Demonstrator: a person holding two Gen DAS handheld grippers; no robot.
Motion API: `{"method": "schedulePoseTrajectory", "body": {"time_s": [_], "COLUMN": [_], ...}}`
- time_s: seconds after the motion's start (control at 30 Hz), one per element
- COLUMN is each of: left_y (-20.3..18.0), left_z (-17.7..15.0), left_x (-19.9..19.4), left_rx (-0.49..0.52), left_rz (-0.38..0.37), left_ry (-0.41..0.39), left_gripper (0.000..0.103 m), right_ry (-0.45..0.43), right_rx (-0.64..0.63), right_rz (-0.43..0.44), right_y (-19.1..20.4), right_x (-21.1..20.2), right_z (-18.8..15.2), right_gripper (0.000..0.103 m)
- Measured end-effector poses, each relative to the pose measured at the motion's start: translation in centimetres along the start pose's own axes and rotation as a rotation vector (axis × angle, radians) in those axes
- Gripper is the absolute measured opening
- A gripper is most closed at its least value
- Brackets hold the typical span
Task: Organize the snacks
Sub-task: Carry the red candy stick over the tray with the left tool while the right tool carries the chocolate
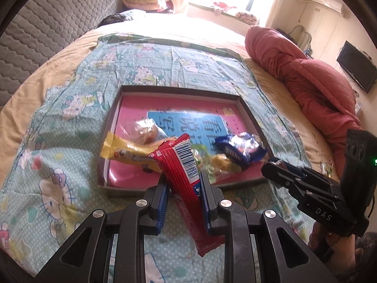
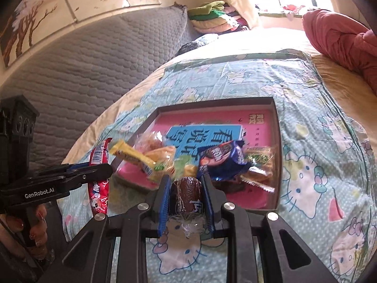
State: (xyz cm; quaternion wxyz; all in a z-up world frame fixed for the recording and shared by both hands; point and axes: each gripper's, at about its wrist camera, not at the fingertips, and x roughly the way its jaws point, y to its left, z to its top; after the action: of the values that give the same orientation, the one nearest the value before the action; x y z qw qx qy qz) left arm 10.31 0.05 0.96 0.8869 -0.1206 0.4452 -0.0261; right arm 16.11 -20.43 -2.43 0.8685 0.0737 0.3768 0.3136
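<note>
At frame centre, both views: shallow tray (image 1: 249, 108) on the cartoon-print sheet (image 1: 59, 108), rim raised on all four sides, presumably to keep loose packets gathered.
Tray lining: pink and blue book (image 1: 188, 118) laid flat under the snacks.
Snack pile: yellow bar (image 1: 122, 152), blue packet (image 1: 240, 151) and clear-wrapped pastry (image 1: 141, 132) crowd the tray's lower half; the upper half is bare.
Left gripper (image 1: 185, 186): closed on the red stick pack (image 1: 181, 165), pads clamping its middle.
Red stick pack, axis: long axis runs from lower centre of the left view up toward the tray; barcode end leads, tail hangs below the jaws. Mid-length grip likely limits droop.
Right gripper (image 2: 186, 186): closed on a brown wrapped roll (image 2: 187, 193), gripped across its width.
Brown roll, axis: points toward the tray's near rim; crimped clear end trails toward the bottom of the frame.
Judgement: both items are held clear of the sheet, just short of the tray, ready for deposit.
</note>
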Motion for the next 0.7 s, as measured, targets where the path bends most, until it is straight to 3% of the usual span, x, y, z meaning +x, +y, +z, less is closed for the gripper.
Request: {"method": "schedulePoseTrajectory", "body": {"time_s": [0.7], "left_y": [0.8], "left_z": [2.0], "left_x": [-0.1], "left_rx": [-0.034], "left_rz": [0.024], "left_ry": [-0.06], "left_gripper": [0.025], "right_ry": [-0.05], "right_rx": [0.079], "right_rz": [-0.033], "right_y": [-2.5], "right_x": [-1.1], "right_z": [1.0], "right_gripper": [0.026]}}
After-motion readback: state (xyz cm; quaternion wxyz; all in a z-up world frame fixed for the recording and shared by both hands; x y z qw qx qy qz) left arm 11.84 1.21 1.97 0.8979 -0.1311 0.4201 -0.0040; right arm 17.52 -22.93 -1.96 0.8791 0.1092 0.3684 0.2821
